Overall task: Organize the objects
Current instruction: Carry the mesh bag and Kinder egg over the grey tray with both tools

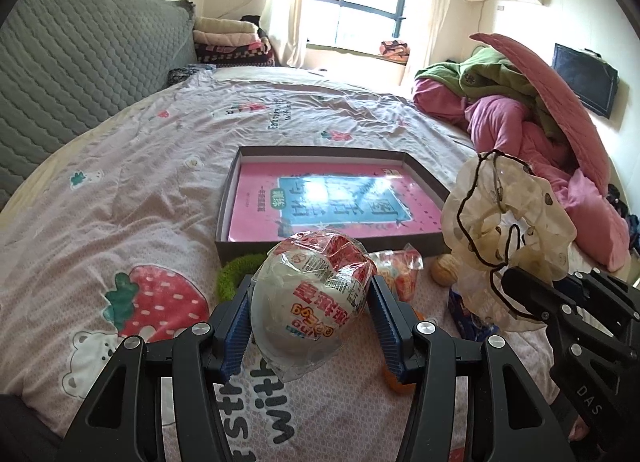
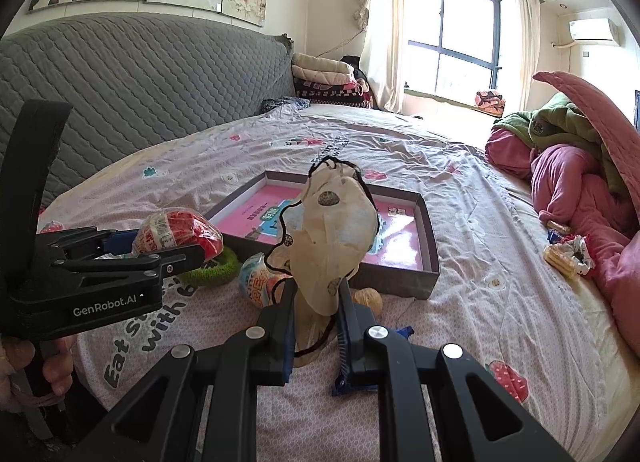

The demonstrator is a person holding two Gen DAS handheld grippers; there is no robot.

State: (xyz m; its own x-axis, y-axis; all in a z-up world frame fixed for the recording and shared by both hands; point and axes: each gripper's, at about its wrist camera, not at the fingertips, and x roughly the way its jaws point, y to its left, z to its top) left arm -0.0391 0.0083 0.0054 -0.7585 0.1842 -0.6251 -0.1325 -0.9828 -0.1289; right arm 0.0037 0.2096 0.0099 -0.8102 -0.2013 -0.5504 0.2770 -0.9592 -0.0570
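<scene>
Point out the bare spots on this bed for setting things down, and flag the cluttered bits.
Bare: the wide sheet between the headboard and the box; the strip between the box and the pink bedding. Inside the box a pink book lies flat, nothing on it. Crowded: the box's near edge, with a green ring, snack packets and a walnut.

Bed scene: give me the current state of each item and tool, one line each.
Left tool: shut on the egg-shaped snack in clear red-and-white wrapper, held off the bed.
Right tool: shut on the cream frilly black-edged fabric scrunchie, held upright.
Shallow grey cardboard box: open, pink book flat inside.
Green fuzzy ring: lying on the bedsheet.
</scene>
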